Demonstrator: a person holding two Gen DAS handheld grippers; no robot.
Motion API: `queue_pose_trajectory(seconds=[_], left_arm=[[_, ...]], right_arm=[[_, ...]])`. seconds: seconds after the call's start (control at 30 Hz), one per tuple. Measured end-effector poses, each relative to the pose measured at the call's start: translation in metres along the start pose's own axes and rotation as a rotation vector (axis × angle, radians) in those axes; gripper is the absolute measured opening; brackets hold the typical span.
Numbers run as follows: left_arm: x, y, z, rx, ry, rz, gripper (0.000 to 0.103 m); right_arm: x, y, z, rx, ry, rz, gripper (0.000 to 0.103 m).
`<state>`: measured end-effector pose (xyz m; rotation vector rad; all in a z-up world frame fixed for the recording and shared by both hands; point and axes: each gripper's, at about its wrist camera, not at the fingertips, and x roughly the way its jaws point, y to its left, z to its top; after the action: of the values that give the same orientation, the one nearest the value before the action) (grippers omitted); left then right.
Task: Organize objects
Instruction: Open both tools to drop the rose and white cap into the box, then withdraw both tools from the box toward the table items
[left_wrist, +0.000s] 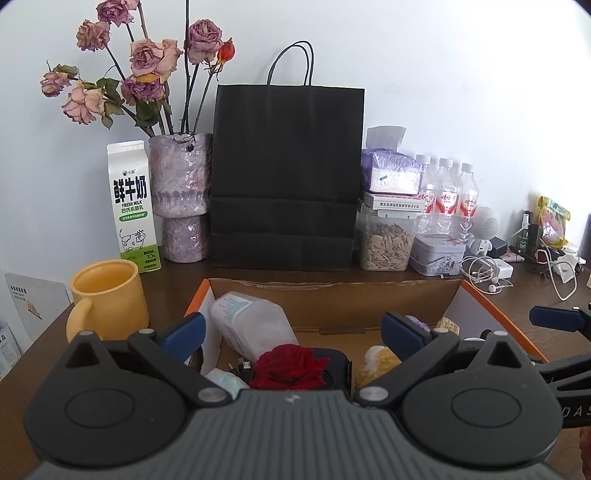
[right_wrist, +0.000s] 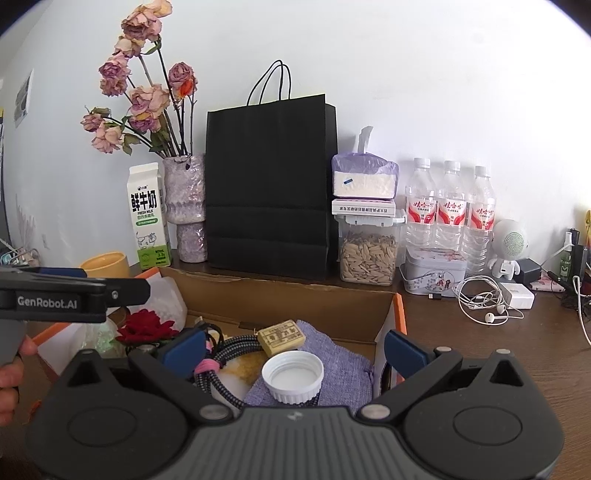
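Cardboard box (left_wrist: 332, 306) sits near centre on the counter (right_wrist: 498, 350), already crowded. Both grippers, left gripper (left_wrist: 295, 334) and right gripper (right_wrist: 295, 349), hover wide open, empty. Risk: reaching in could snag the braided cable (right_wrist: 229, 350) or knock the white cap (right_wrist: 292, 374).

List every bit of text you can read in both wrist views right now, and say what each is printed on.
"鲜牛奶" and "FRESH MILK": milk carton, front.
"3.3": same carton, green band.
"GenRobot.AI": side of the left gripper, seen from the right wrist.
Water bottles: red labels, characters blurred.
White flat box under the tissue pack: print too small.
Tan block in the cardboard box: stamped, unreadable.
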<state>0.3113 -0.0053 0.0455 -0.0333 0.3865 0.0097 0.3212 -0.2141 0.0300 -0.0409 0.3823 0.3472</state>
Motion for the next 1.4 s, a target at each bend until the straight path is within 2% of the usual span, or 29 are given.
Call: queue_pose_trajectory(seconds=[0.8,1.13,1.4], left_arm=[[-0.068,0.01,-0.009,0.012,0.007,0.014,0.103],[-0.089,0.034,-0.028,0.002,0.047,0.062,0.103],[-0.098,0.053,-0.047,0.003,0.1,0.101,0.103]], right_arm=[[-0.069,0.017,-0.015,-0.032,0.002,-0.026,0.103],[-0.096,0.019,-0.039,-0.07,0.064,-0.037,0.103],[-0.098,0.014,-0.067,-0.074,0.161,-0.044,0.103]])
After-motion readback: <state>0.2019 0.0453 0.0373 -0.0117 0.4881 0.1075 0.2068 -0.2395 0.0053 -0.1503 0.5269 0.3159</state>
